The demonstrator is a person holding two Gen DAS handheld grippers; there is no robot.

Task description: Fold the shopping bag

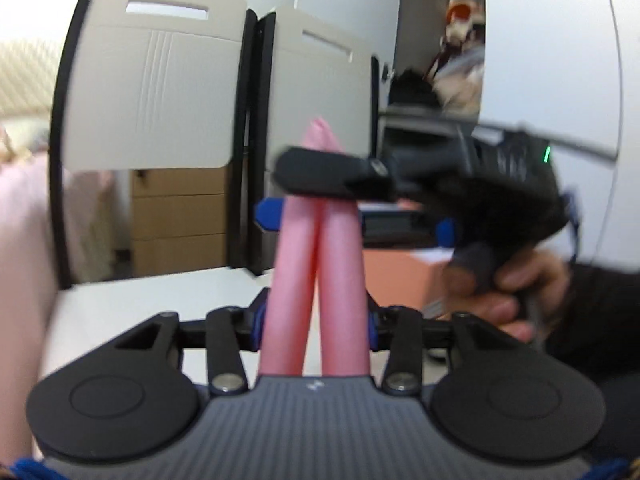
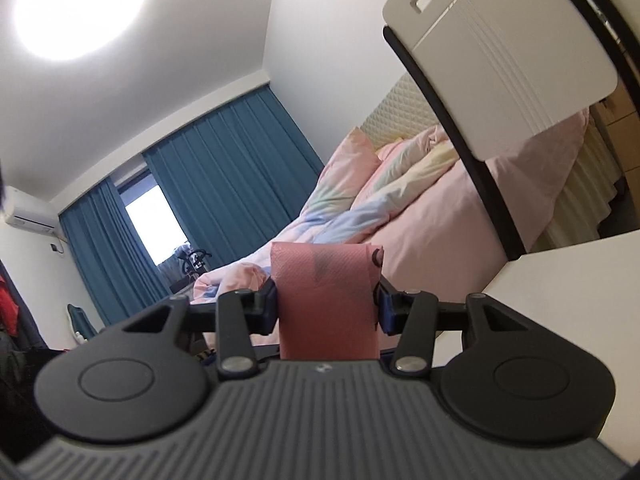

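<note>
The pink shopping bag (image 1: 320, 264) is folded into a narrow strip that stands upright between my left gripper's (image 1: 316, 312) fingers. Its two puffy rolls reach both pads but look unsqueezed, so that gripper is open around it. My right gripper (image 1: 316, 196) comes in from the right, held by a hand (image 1: 516, 292). One black finger (image 1: 332, 176) crosses in front of the strip and its blue pad (image 1: 272, 214) sits behind it. In the right wrist view the bag (image 2: 326, 304) fills the gap, with my right gripper (image 2: 326, 280) shut on it.
A white table (image 1: 160, 296) lies below, and a salmon box (image 1: 400, 280) rests on it to the right. Two white chair backs (image 1: 156, 88) stand behind the table. A bed with pink bedding (image 2: 420, 216) and blue curtains (image 2: 216, 184) lie beyond.
</note>
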